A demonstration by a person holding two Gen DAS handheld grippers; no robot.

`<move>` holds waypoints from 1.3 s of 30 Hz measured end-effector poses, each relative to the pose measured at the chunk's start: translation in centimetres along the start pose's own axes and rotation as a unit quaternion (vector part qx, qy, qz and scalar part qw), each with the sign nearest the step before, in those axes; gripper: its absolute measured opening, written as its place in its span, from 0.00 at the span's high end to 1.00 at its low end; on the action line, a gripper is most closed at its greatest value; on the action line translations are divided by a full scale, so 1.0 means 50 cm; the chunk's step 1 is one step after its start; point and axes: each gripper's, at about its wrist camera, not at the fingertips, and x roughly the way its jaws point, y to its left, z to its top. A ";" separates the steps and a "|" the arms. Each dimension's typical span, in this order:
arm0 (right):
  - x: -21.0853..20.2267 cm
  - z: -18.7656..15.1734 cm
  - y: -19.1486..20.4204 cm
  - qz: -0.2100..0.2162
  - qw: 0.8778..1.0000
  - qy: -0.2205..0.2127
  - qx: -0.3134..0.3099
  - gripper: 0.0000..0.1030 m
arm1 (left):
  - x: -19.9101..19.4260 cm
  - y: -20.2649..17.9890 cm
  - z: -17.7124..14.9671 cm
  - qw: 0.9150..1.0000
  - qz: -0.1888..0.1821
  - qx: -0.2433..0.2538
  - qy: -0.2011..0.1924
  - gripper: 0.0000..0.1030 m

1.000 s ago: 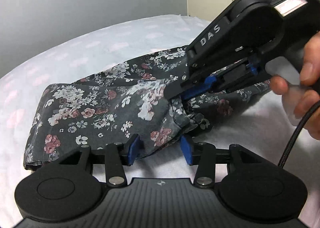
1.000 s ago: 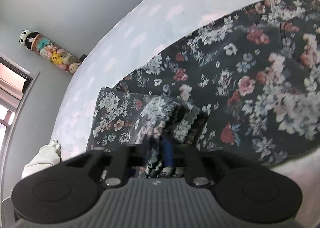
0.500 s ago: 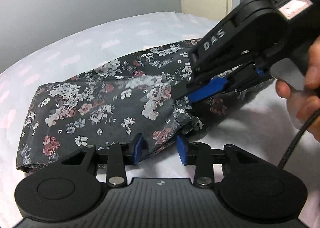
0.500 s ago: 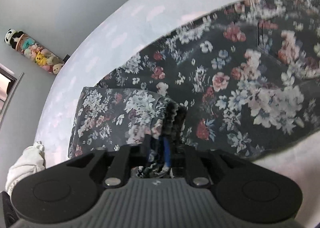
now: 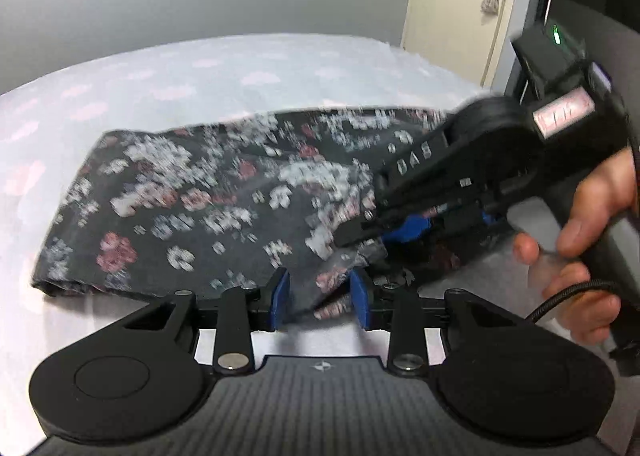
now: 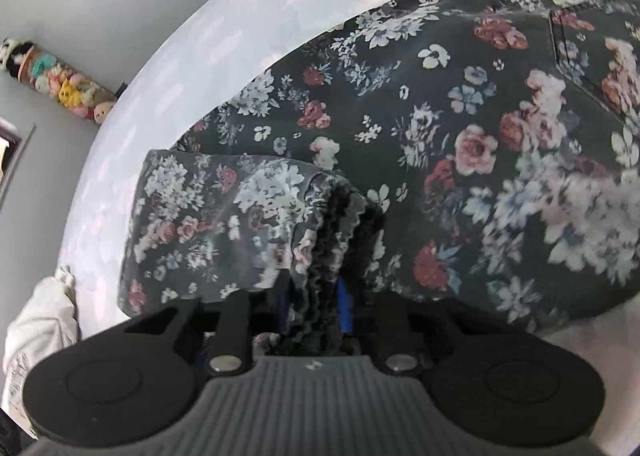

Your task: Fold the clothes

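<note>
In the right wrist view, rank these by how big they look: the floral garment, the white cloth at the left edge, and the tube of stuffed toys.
1. floral garment, fills most of the view
2. white cloth
3. tube of stuffed toys, farther away, so true size unsure

"DAS" in pale letters, blurred, on the right hand-held gripper (image 5: 362, 234) arm

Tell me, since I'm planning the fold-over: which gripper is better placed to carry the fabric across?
Right. The right gripper is shut on the floral garment, while the left gripper stands open around a fold.
</note>
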 end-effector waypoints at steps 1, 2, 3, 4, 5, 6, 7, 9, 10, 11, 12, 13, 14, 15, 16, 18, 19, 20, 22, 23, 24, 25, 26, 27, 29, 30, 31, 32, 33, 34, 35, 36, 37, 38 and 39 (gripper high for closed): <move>-0.007 0.001 0.010 -0.003 1.000 -0.004 -0.005 0.79 | -0.012 0.006 0.003 1.000 -0.001 -0.003 -0.006 0.70; -0.013 0.002 0.020 -0.005 1.000 -0.008 -0.009 0.79 | -0.023 0.012 0.005 1.000 0.001 -0.004 -0.012 0.70; -0.020 0.003 0.029 -0.008 1.000 -0.012 -0.014 0.80 | -0.033 0.019 0.007 1.000 0.003 -0.006 -0.018 0.70; -0.026 0.004 0.039 -0.011 1.000 -0.016 -0.018 0.80 | -0.044 0.026 0.006 1.000 0.005 -0.009 -0.020 0.70; -0.033 0.005 0.049 -0.013 0.999 -0.020 -0.023 0.80 | -0.054 0.033 0.005 1.000 0.008 -0.013 -0.023 0.70; -0.039 0.006 0.059 -0.016 0.999 -0.024 -0.028 0.80 | -0.064 0.041 0.004 0.999 0.011 -0.016 -0.026 0.70; -0.046 0.007 0.068 -0.019 0.999 -0.028 -0.032 0.80 | -0.073 0.050 0.002 0.999 0.016 -0.021 -0.027 0.70; -0.063 0.017 0.100 -0.025 0.998 -0.038 -0.051 0.80 | -0.086 0.066 -0.002 0.999 0.028 -0.030 -0.027 0.70; -0.074 0.025 0.116 -0.025 0.997 -0.044 -0.061 0.80 | -0.092 0.074 -0.004 0.998 0.033 -0.036 -0.026 0.70; -0.085 0.032 0.132 -0.026 0.996 -0.050 -0.071 0.80 | -0.098 0.082 -0.006 0.998 0.039 -0.041 -0.026 0.70; -0.096 0.040 0.149 -0.027 0.995 -0.056 -0.081 0.80 | -0.104 0.089 -0.007 0.998 0.044 -0.046 -0.026 0.70; -0.109 0.049 0.164 -0.027 0.994 -0.062 -0.090 0.81 | -0.110 0.095 -0.007 0.997 0.049 -0.049 -0.026 0.70; -0.123 0.059 0.180 -0.026 0.993 -0.069 -0.097 0.81 | -0.116 0.101 -0.008 0.997 0.053 -0.052 -0.026 0.70; -0.137 0.070 0.193 -0.025 0.992 -0.074 -0.101 0.81 | -0.122 0.107 -0.008 0.996 0.058 -0.056 -0.025 0.70; -0.150 0.081 0.205 -0.024 0.991 -0.078 -0.106 0.81 | -0.126 0.114 -0.008 0.996 0.062 -0.058 -0.026 0.70; -0.178 0.105 0.228 -0.027 0.989 -0.088 -0.117 0.81 | -0.133 0.124 -0.006 0.995 0.070 -0.063 -0.026 0.70; -0.192 0.116 0.238 -0.030 0.987 -0.093 -0.124 0.81 | -0.135 0.128 -0.005 0.995 0.073 -0.064 -0.027 0.70; -0.206 0.127 0.248 -0.035 0.986 -0.097 -0.133 0.81 | -0.138 0.133 -0.004 0.995 0.076 -0.065 -0.028 0.70; -0.234 0.149 0.267 -0.047 0.982 -0.106 -0.151 0.81 | -0.141 0.142 -0.002 0.994 0.083 -0.066 -0.030 0.70; -0.248 0.159 0.273 -0.053 0.980 -0.109 -0.158 0.81 | -0.143 0.146 -0.001 0.994 0.086 -0.067 -0.031 0.70; -0.263 0.167 0.278 -0.059 0.978 -0.111 -0.164 0.81 | -0.145 0.150 0.000 0.993 0.088 -0.069 -0.031 0.70; -0.277 0.175 0.282 -0.065 0.976 -0.115 -0.171 0.81 | -0.147 0.153 0.000 0.993 0.091 -0.071 -0.031 0.70; -0.292 0.182 0.285 -0.072 0.974 -0.118 -0.177 0.81 | -0.147 0.154 0.000 0.993 0.092 -0.071 -0.031 0.69; -0.307 0.190 0.288 -0.079 0.972 -0.122 -0.184 0.81 | -0.148 0.155 0.000 0.993 0.093 -0.071 -0.031 0.69; -0.329 0.205 0.288 -0.093 0.968 -0.128 -0.193 0.81 | -0.149 0.156 0.001 0.992 0.095 -0.072 -0.030 0.69; -0.340 0.211 0.285 -0.099 0.967 -0.131 -0.195 0.81 | -0.149 0.157 0.001 0.992 0.096 -0.072 -0.030 0.69; -0.352 0.216 0.282 -0.105 0.966 -0.134 -0.196 0.81 | -0.149 0.158 0.001 0.992 0.097 -0.072 -0.030 0.69; -0.364 0.221 0.279 -0.110 0.964 -0.137 -0.197 0.81 | -0.150 0.159 0.001 0.992 0.098 -0.072 -0.029 0.69; -0.376 0.225 0.275 -0.115 0.963 -0.140 -0.199 0.81 | -0.150 0.160 0.001 0.992 0.100 -0.073 -0.029 0.69; -0.387 0.229 0.272 -0.119 0.962 -0.143 -0.200 0.81 | -0.150 0.160 0.001 0.992 0.101 -0.073 -0.029 0.69; -0.395 0.231 0.268 -0.123 0.961 -0.146 -0.201 0.82 | -0.151 0.161 0.001 0.992 0.102 -0.073 -0.029 0.69; -0.403 0.233 0.263 -0.127 0.960 -0.148 -0.202 0.82 | -0.151 0.162 0.001 0.992 0.103 -0.073 -0.028 0.69; -0.411 0.235 0.257 -0.131 0.959 -0.150 -0.203 0.82 | -0.151 0.163 0.001 0.992 0.104 -0.073 -0.028 0.69; -0.418 0.238 0.251 -0.135 0.958 -0.152 -0.203 0.82 | -0.150 0.163 0.001 0.992 0.104 -0.073 -0.027 0.69; -0.423 0.243 0.243 -0.141 0.957 -0.154 -0.201 0.82 | -0.149 0.163 0.000 0.992 0.104 -0.073 -0.026 0.69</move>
